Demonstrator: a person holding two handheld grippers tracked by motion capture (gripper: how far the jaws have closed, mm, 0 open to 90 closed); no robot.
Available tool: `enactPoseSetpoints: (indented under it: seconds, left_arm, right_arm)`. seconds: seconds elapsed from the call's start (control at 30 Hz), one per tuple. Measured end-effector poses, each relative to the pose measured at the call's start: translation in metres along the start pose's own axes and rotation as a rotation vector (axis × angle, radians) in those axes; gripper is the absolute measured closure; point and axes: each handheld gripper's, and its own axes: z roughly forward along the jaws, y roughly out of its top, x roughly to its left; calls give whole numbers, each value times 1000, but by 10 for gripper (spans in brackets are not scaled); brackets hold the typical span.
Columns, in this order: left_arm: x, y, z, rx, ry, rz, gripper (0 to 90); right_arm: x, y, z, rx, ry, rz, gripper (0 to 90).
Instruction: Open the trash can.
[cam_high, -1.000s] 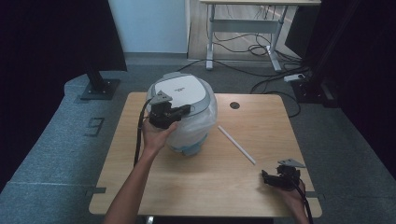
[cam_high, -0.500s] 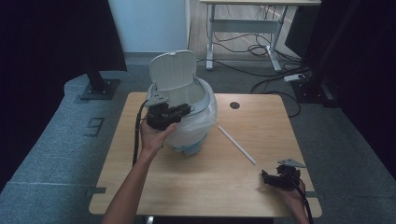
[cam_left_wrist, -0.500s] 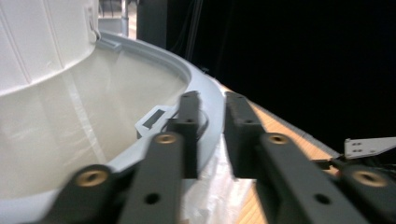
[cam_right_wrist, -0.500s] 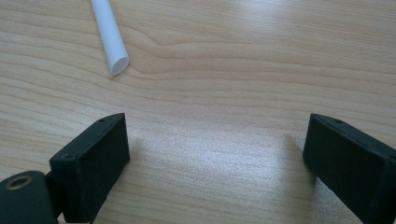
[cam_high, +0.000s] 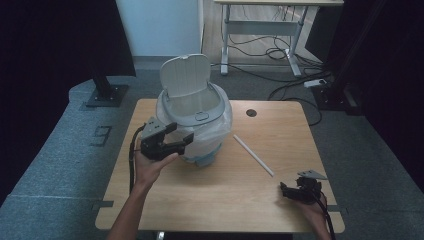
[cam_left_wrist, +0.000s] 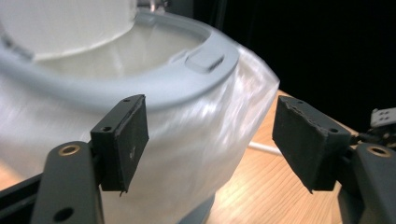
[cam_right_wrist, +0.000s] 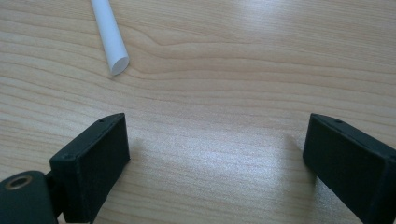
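Bin: a small round grey-white plastic waste bin with a thin translucent plastic liner bag draped over its rim, stood at the far-left part of the light wooden table. Its hinged lid stood upright at the back, mouth open. A small push-latch tab sat on the front of the grey rim ring.

Left gripper hung just beside the bin's near-left flank, apart from it. Its jaws had just been opening and stood wide, with nothing between them; in the left gripper view the pads framed the liner and rim without contact.

Right gripper rested low at the near-right corner of the table, jaws spread, empty. 1 long white plastic tube lay on the wood between bin and right gripper; its cut end showed just ahead of the right pads, untouched.

Handling, judged: the bin looked light and empty, likely to slide or tip if pushed high on the wall. The liner looked thin, slippery and soft, a poor hold that would pull loose. The rigid rim ring or the lid edge would make the firmer purchase. The tube looked light, stiff and prone to rolling; a grip across its middle would suit.
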Motion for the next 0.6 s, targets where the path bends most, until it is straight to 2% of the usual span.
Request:
enactPoseSetpoints:
  seconds: [0.07, 0.13, 0.17, 0.2, 0.3, 0.33, 0.37, 0.47, 0.5, 0.53, 0.6]
  left_arm:
    - [0, -3, -1, 3, 5, 1, 265]
    - [3, -17, -6, 23, 13, 5, 264]
    - [3, -17, -6, 23, 13, 5, 261]
    - [4, -28, -9, 38, 16, 6, 261]
    - [6, -38, -11, 49, 20, 3, 263]
    - [9, -51, -13, 71, 13, -3, 263]
    - [9, -51, -13, 71, 13, -3, 264]
    - [12, -70, -11, 110, -16, -19, 267]
    - [14, -80, -9, 129, -19, -33, 268]
    - [14, -80, -9, 129, -19, -33, 268]
    - [20, -93, -5, 168, -15, -49, 268]
  right_arm:
    - [0, 0, 0, 0, 0, 0, 67]
    - [0, 0, 0, -1, 0, 0, 67]
    - [0, 0, 0, -1, 0, 0, 67]
    - [0, 0, 0, -1, 0, 0, 67]
    - [0, 0, 0, -1, 0, 0, 67]
    - [0, 0, 0, -1, 0, 0, 67]
    - [0, 0, 0, -1, 0, 0, 67]
    - [0, 0, 0, -1, 0, 1, 67]
    - [0, 0, 0, -1, 0, 0, 67]
    - [0, 0, 0, -1, 0, 1, 67]
    - [0, 0, 0, -1, 0, 0, 67]
